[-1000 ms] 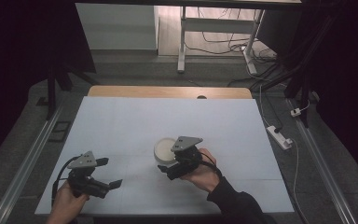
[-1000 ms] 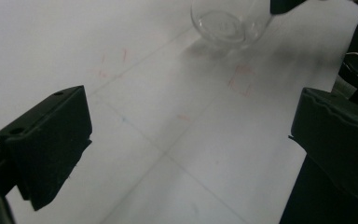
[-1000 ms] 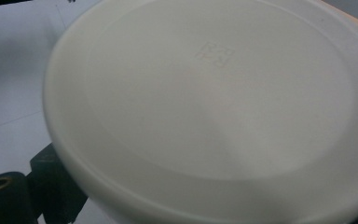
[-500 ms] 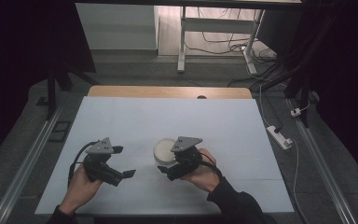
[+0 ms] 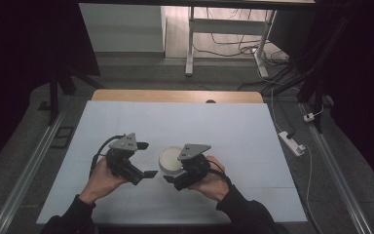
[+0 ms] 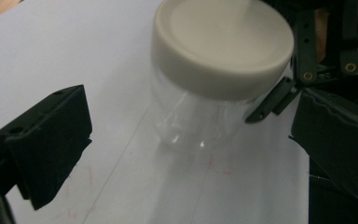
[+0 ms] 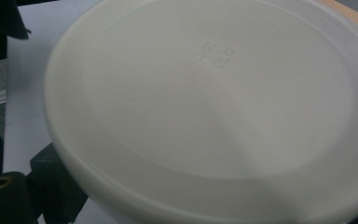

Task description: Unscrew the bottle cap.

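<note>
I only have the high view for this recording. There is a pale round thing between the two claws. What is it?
Observer: The left gripper view shows a clear jar with a wide cream lid. The body looks empty.
Reviewer: Is the left claw on it?
Observer: No. The left claw has its jaws open, one on each side of the jar, with white paper showing in the gaps.
Reviewer: And the right claw?
Observer: One black jaw of the right claw presses on the clear wall just below the lid.
Reviewer: Any marking on the lid?
Observer: The right gripper view shows a small embossed square mark on top.
</note>
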The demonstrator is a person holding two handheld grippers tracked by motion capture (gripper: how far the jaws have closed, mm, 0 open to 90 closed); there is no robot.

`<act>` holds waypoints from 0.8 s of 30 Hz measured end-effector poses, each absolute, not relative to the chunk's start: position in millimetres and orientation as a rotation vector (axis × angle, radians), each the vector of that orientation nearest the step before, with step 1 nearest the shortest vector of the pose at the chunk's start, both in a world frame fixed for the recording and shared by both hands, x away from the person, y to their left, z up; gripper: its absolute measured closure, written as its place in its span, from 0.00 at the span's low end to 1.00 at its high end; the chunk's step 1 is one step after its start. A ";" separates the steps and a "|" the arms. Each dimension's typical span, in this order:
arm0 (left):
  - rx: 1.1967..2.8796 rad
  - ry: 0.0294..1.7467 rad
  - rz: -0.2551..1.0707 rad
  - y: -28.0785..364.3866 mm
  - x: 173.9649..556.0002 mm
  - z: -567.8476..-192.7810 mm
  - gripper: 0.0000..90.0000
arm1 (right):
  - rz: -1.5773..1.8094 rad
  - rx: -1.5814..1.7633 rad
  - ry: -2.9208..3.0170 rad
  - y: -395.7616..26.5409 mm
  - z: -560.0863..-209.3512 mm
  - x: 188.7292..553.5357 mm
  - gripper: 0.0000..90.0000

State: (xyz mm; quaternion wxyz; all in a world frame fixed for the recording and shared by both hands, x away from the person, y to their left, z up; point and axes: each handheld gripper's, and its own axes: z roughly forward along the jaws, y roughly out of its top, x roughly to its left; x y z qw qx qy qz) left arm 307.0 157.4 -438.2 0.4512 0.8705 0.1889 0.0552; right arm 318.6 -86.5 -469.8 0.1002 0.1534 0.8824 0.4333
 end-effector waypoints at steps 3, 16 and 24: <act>2.172 0.395 0.113 148.1 311.4 -436.3 0.00 | 1.294 0.433 2.619 -86.3 -469.7 318.0 0.07; 2.185 0.152 -0.032 122.2 325.5 -439.8 0.00 | 1.337 0.320 2.682 -81.9 -469.5 311.8 0.07; 2.169 0.098 -0.007 118.8 321.8 -439.3 0.08 | 1.348 0.260 2.700 -80.1 -468.0 308.0 0.07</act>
